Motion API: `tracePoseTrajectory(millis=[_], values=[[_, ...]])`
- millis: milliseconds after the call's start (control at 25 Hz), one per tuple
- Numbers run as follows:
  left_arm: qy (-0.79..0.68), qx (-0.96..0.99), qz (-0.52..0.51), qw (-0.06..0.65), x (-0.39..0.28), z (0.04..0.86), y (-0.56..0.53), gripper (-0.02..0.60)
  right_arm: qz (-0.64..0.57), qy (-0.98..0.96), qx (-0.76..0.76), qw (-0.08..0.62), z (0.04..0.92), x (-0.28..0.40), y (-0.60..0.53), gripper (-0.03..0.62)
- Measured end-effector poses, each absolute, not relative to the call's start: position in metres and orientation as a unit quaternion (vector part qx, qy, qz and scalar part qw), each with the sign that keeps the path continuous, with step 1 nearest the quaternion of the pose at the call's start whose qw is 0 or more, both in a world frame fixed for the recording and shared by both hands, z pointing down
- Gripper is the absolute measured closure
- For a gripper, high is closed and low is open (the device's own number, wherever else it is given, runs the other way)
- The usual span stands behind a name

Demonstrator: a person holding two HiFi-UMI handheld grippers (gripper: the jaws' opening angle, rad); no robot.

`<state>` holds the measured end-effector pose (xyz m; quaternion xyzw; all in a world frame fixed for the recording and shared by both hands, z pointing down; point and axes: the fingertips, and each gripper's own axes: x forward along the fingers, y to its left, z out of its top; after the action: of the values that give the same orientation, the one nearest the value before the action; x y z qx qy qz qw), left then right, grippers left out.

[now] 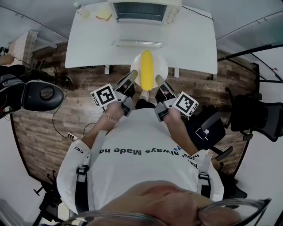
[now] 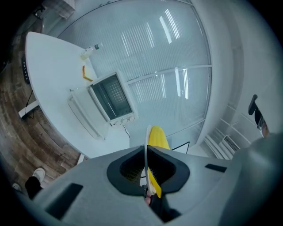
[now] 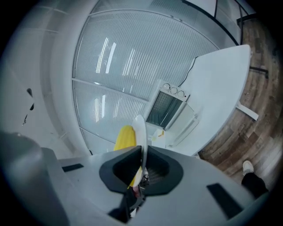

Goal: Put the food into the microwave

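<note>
Corn cob point(image 1: 147, 68) on white plate point(image 1: 162, 66), held at the table point(image 1: 88, 44) front edge, long axis pointing straight at open microwave point(image 1: 143, 11) ahead; left gripper point(image 1: 131, 78) and right gripper point(image 1: 159, 82) pinch opposite rims, equally near.

The left gripper point(image 2: 148, 154) is pinching the rim of a white plate point(image 2: 146, 141), seen edge-on, between its fingers point(image 2: 126, 167). A yellow corn cob point(image 2: 158, 137) is lying on the plate. Beyond, a microwave point(image 2: 110, 97) is sitting on a white surface point(image 2: 53, 79), a small bottle point(image 2: 90, 50) standing farther left. Wooden floor point(image 2: 26, 141) is showing at near left.
</note>
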<state>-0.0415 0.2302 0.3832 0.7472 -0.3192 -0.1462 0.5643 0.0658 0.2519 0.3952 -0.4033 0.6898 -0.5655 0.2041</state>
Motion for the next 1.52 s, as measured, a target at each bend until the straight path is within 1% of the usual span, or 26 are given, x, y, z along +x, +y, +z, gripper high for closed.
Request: tracePoseTrajectory(millis=[200,440,640,840,1040,1200,1520], values=[[-0.322,0.742,-0.162,0.566,-0.026,0.384,0.207,0.565,-0.567,0.694,-0.399,0.194,0.397,0.080,0.227,0.568],[-0.321,0.733,-0.170,0.575,-0.024,0.383,0.187,0.565,-0.569,0.694,-0.395,0.195,0.398,0.081,0.206,0.568],[-0.338,0.739,-0.150,0.563,-0.029,0.390,0.169,0.565,-0.573,0.692,-0.396,0.191,0.401,0.081,0.188,0.568],[-0.320,0.734,-0.178,0.572,-0.031,0.380,0.141,0.565,-0.570,0.694,-0.396,0.190,0.398,0.074,0.159,0.568],[-0.316,0.727,-0.183,0.582,-0.038,0.384,0.108,0.565,-0.570,0.694,-0.397,0.190,0.401,0.065,0.126,0.568],[-0.323,0.744,-0.158,0.563,-0.051,0.391,0.076,0.565,-0.571,0.690,-0.402,0.189,0.405,0.056,0.097,0.568],[-0.315,0.738,-0.160,0.575,-0.069,0.395,0.012,0.565,-0.572,0.683,-0.413,0.185,0.408,0.038,0.034,0.568]])
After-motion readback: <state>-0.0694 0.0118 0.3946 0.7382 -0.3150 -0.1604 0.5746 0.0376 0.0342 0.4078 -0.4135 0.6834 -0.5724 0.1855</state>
